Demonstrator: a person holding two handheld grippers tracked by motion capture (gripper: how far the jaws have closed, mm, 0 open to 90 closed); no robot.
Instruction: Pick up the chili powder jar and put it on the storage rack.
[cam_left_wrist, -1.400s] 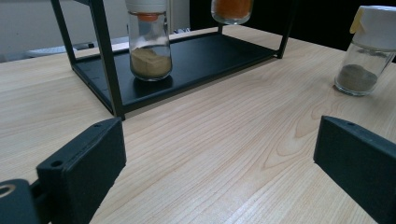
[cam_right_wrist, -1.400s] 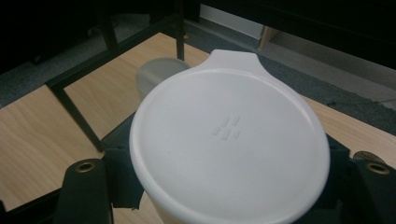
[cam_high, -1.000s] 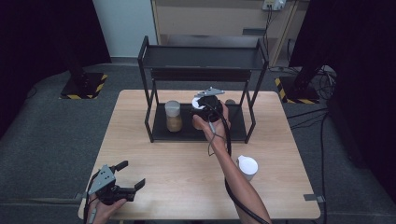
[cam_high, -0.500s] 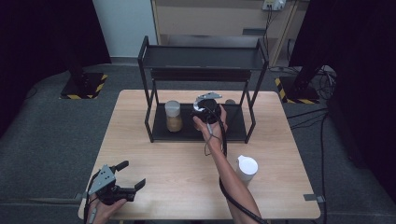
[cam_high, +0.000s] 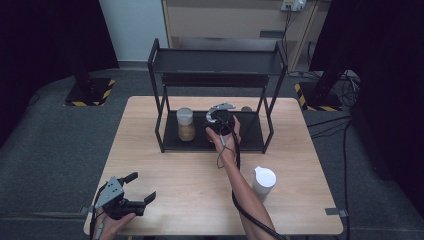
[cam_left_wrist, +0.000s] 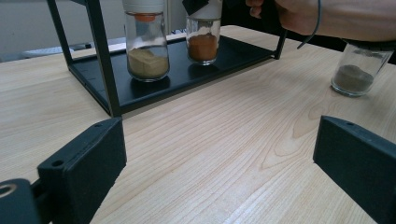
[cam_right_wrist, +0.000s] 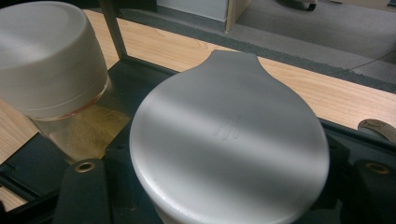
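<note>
Right gripper: clamped on the orange spice jar, its 2 jaws on either side of the jar's white lid, seen from just above in the right gripper view.
Orange spice jar: upright on the bottom tray of the black rack, near the tray's middle; from the left gripper view its base looks to rest on the tray, though contact is hard to confirm.
Left gripper: jaws spread wide with nothing between them, held low over the near left corner of the wooden table, well apart from the rack.
Tan spice jar: upright on the same tray, just beside the orange one, not touching it.
Dark spice jar: white lid, standing on the table near the right forearm, outside the rack.
Rack: 2 levels, at the far side of the table.
</note>
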